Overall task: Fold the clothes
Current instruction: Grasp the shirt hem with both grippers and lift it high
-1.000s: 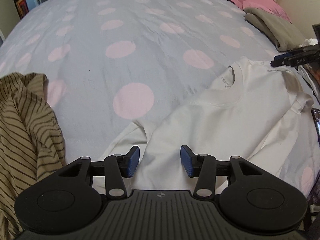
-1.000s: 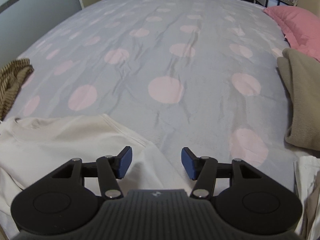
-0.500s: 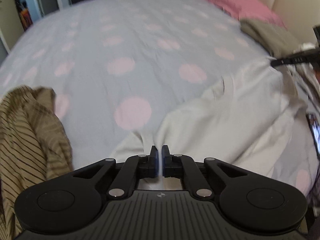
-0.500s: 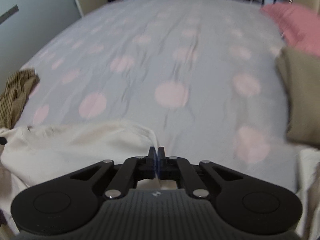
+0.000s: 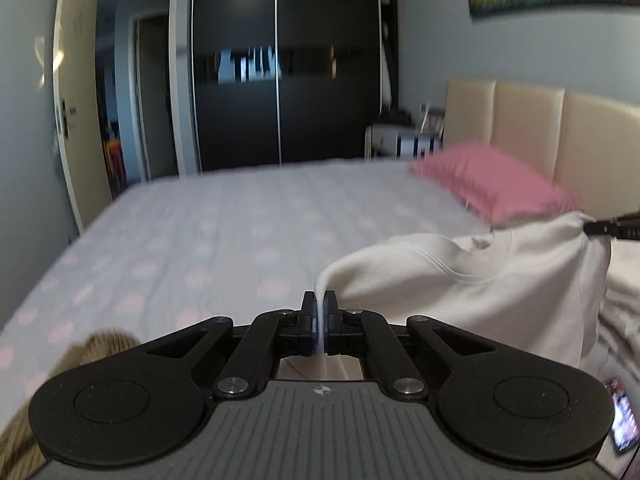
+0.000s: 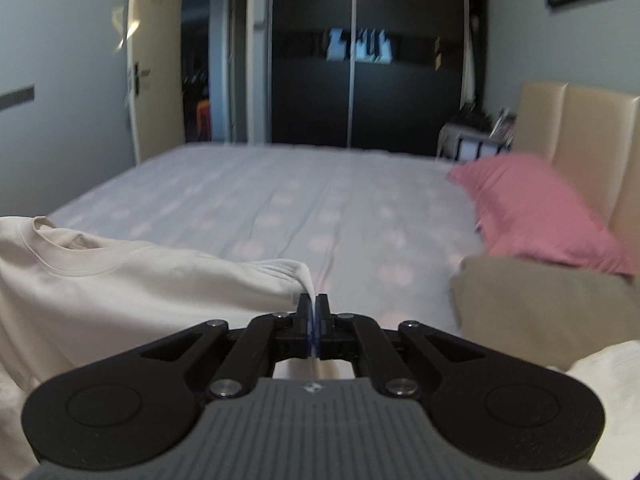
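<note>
- Left tongs [image 5: 319, 322] and right tongs [image 6: 313, 326] each pinch only a thin shirt [image 5: 500, 280] edge; a tug could slip it.
- The slack middle may crease on the bed [image 6: 320, 208].

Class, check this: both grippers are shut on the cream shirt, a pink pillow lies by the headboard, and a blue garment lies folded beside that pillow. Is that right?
Not quite: the folded garment beside the pink pillow is olive-brown, not blue, as the right wrist view shows. The left gripper and right gripper are indeed shut on the cream shirt, and the pillow lies by the headboard.
</note>
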`<state>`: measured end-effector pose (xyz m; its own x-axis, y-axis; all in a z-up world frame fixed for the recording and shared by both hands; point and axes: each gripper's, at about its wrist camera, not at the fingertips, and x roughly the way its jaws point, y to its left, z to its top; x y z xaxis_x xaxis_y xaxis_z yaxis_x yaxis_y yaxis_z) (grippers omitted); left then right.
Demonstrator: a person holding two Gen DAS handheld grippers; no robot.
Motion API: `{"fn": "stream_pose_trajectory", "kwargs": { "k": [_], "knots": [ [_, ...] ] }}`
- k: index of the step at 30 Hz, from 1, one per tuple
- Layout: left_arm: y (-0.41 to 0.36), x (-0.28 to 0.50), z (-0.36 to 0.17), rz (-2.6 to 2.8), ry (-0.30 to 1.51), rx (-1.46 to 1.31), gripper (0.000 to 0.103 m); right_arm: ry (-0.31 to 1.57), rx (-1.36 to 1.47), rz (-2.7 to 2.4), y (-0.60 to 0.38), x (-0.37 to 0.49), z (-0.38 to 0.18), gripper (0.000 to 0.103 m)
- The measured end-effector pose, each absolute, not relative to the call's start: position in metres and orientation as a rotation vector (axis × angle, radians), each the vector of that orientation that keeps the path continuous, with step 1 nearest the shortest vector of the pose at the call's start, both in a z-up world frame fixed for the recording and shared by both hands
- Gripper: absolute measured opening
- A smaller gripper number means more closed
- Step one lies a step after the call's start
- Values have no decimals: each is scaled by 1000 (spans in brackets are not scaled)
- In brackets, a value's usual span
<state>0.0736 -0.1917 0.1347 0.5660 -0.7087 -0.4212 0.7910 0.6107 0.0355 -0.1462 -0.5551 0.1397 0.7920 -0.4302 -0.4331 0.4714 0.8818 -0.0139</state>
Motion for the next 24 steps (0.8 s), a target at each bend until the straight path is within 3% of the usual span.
{"fn": "stream_pose_trajectory", "kwargs": {
  "k": [14,24],
  "knots": [
    [-159,-21,307,-879,-126,129,1,59,-171,-574,-490,-230,297,1],
    [-124,-85,355,-922,-297,83,1,-186,-322,-621,-430,-306,373,1]
  ]
}}
